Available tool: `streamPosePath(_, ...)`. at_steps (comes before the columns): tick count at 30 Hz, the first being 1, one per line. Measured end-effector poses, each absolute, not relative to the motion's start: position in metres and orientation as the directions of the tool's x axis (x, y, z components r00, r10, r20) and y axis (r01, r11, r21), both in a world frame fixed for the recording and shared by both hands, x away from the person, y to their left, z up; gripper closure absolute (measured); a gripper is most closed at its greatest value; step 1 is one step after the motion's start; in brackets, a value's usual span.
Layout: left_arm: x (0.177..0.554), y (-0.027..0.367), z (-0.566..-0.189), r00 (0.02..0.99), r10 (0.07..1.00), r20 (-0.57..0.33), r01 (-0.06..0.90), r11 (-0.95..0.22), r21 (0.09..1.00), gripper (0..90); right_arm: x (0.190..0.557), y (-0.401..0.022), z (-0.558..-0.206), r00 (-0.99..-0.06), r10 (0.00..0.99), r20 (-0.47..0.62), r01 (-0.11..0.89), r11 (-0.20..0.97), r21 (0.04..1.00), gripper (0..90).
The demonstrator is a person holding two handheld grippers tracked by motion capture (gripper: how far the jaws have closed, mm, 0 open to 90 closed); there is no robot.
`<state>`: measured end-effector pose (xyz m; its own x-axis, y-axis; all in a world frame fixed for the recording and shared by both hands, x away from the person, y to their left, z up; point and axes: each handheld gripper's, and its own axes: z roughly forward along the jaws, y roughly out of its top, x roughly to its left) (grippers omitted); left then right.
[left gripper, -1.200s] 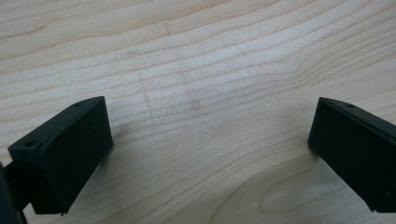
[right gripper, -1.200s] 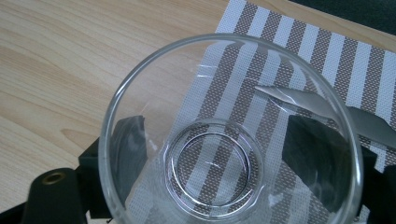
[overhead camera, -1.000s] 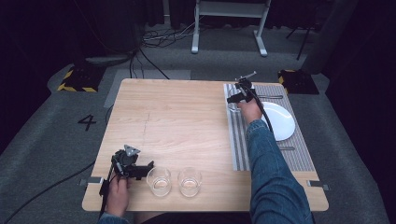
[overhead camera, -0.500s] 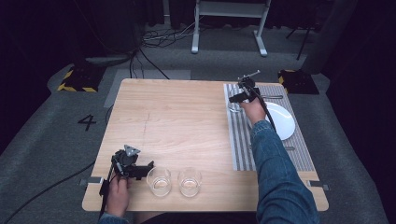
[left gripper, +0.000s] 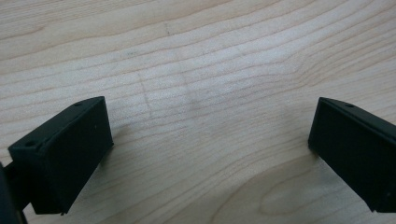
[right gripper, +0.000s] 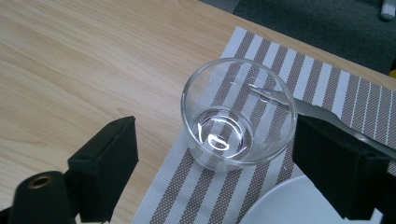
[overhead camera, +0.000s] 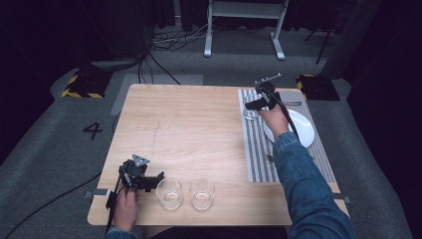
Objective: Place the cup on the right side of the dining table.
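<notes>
A small clear glass (right gripper: 239, 116) stands upright on the left edge of a striped placemat (right gripper: 327, 79). My right gripper (right gripper: 215, 137) is open around it. The left jaw is well clear of the glass and the right jaw is close beside its rim. In the high view this glass (overhead camera: 250, 115) sits at the mat's far left, just under my right gripper (overhead camera: 251, 106). My left gripper (overhead camera: 149, 179) rests near the table's front left, open over bare wood (left gripper: 210, 93). Two more clear glasses (overhead camera: 169, 193) (overhead camera: 202, 193) stand just right of it.
A white plate (overhead camera: 293, 127) lies on the striped mat (overhead camera: 259, 154) to the right of my hand. Metal cutlery (right gripper: 322, 112) runs behind the glass, and another piece (overhead camera: 269, 158) lies lower on the mat. The wooden table (overhead camera: 189, 124) has dark floor and cables around it.
My right gripper has shifted only slightly beside the glass on the mat. The left gripper and the two front glasses have not moved.
</notes>
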<state>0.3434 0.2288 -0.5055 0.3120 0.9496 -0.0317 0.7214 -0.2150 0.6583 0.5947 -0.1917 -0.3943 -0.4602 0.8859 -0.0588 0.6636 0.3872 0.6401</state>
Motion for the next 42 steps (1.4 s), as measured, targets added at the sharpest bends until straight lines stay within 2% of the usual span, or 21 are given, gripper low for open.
streamPosePath(19, 0.343, 0.229, -0.506, 0.309, 0.95, -0.032, 0.721, -0.213, 0.659, 0.0, 0.539, -0.21, -0.357, -0.529, 0.847, -0.047, 0.615, 0.421, 0.667, 15.0)
streamPosePath(42, 0.344, 0.228, -0.506, 0.309, 0.95, -0.034, 0.722, -0.211, 0.659, 0.0, 0.478, -0.236, -0.335, -0.565, 0.824, -0.039, 0.587, 0.434, 0.683, 15.3)
